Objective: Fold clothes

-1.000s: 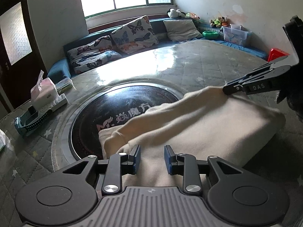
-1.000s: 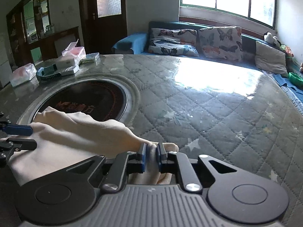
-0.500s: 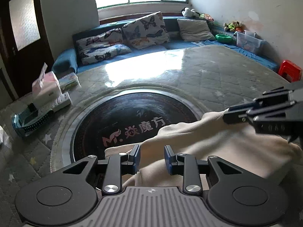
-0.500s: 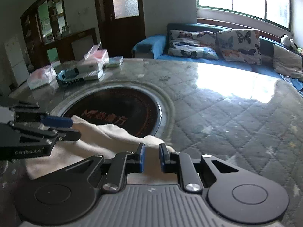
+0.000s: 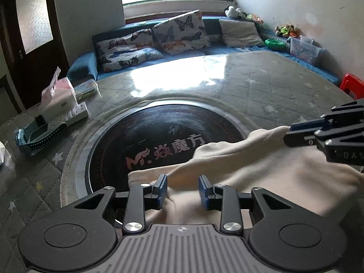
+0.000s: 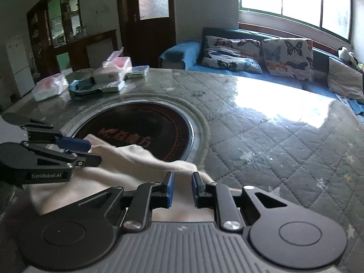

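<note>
The big quilted table (image 5: 261,86) fills both views, its dark round hotplate (image 5: 159,136) now showing far more of its lettering than a second ago. The cream garment (image 5: 261,168) has been drawn back toward the near edge and lies doubled there, just lapping the plate's rim. Both grips are letting go: the left gripper (image 5: 182,192) has its jaws opening, cloth lying slack between them, and the right gripper (image 6: 182,190) is opening too, pads parting off the fold. That reads as this fold laid down. Off to the side sit a tissue box (image 5: 60,95) and a remote (image 5: 72,116), well apart; nothing blocks the next fold.
</note>
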Motion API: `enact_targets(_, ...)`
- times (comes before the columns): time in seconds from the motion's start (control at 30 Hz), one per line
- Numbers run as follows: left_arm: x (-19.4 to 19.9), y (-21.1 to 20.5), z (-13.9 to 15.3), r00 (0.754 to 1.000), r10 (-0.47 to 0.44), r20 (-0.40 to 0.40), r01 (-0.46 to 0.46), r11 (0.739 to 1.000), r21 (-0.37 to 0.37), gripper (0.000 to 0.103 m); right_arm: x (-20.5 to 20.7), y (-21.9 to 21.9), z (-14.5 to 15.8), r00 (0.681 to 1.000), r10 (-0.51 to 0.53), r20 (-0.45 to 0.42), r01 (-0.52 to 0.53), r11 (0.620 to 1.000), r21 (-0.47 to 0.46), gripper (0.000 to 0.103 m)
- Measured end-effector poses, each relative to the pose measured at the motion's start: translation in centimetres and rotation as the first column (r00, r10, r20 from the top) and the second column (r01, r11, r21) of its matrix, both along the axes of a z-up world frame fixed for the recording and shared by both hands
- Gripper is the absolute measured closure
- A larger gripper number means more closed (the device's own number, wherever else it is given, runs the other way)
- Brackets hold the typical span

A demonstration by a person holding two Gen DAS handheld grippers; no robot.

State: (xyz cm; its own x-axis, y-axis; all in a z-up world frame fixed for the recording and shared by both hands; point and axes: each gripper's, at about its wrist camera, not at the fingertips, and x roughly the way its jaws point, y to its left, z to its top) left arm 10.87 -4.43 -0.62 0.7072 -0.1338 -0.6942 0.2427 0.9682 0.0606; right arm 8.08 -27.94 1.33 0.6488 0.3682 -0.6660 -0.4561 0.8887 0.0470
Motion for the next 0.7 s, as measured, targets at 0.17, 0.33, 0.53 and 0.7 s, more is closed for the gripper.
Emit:
enact_targets(0.17, -3.1, -1.1, 1.0, 0.997, -0.065, 0.038, 0.065, 0.998, -0.016, 0.067, -3.1, -0.2, 0.6, 0.999, 0.05, 0.0, -0.05, 0.999, -0.003, 0.082)
enact_targets(0.33, -5.7, -3.2, 1.2, 0.987, -0.147, 0.071, 0.147, 0.989, -0.002, 0.067, -5.7, -0.1, 0.7, 0.997, 0.081, 0.0, -0.081, 0.997, 0.008, 0.082)
enact_targets(0.53, -6.9, -5.0, -0.3, 0.979, -0.196, 0.059, 0.194, 0.98, 0.046, 0.067, -7.2, 0.2, -0.6, 0.997, 0.082, -0.009, -0.082, 0.997, -0.014, 0.082)
enact_targets(0.7, -6.9, -5.0, -0.7, 0.981, -0.184, 0.059, 0.181, 0.983, 0.041, 0.067, -7.5, -0.1, -1.5, 0.998, 0.06, -0.002, -0.06, 0.998, 0.001, 0.082)
